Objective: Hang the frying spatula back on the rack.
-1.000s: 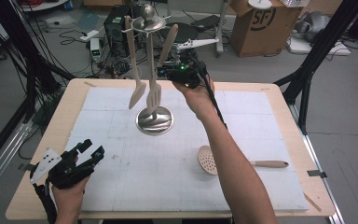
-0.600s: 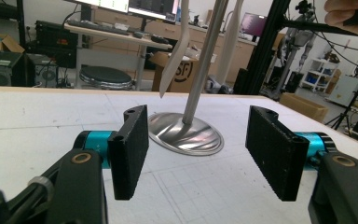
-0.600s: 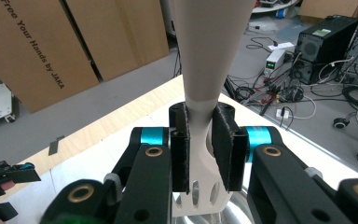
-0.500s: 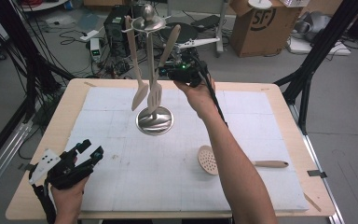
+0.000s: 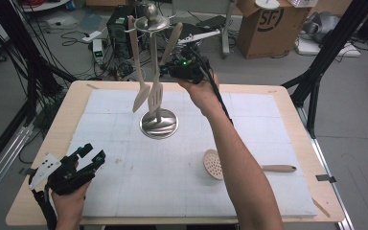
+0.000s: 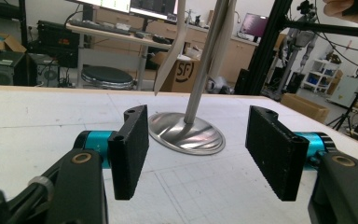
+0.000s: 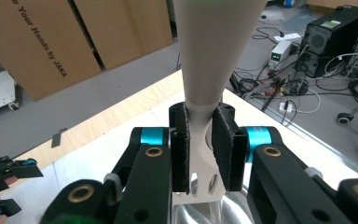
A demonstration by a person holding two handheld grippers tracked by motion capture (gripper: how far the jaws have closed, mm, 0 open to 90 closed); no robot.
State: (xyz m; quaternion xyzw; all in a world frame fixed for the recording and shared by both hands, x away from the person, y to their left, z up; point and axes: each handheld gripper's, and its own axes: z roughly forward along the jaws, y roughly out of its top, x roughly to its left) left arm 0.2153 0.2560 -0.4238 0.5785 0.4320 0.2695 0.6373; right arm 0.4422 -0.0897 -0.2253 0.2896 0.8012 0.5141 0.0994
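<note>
The right gripper (image 7: 200,149) pinches a pale slotted utensil (image 7: 214,56) just above its perforated blade, beside the metal rack (image 5: 158,123) at the far middle of the table (image 5: 287,103); the handle's top runs out of the right gripper view, and the jaws hide part of the blade. The left gripper (image 6: 200,149) rests near the table's near-left corner, jaws spread with nothing between them. In the left gripper view the rack's top and its hanging spatula (image 6: 170,60) are cut off.
</note>
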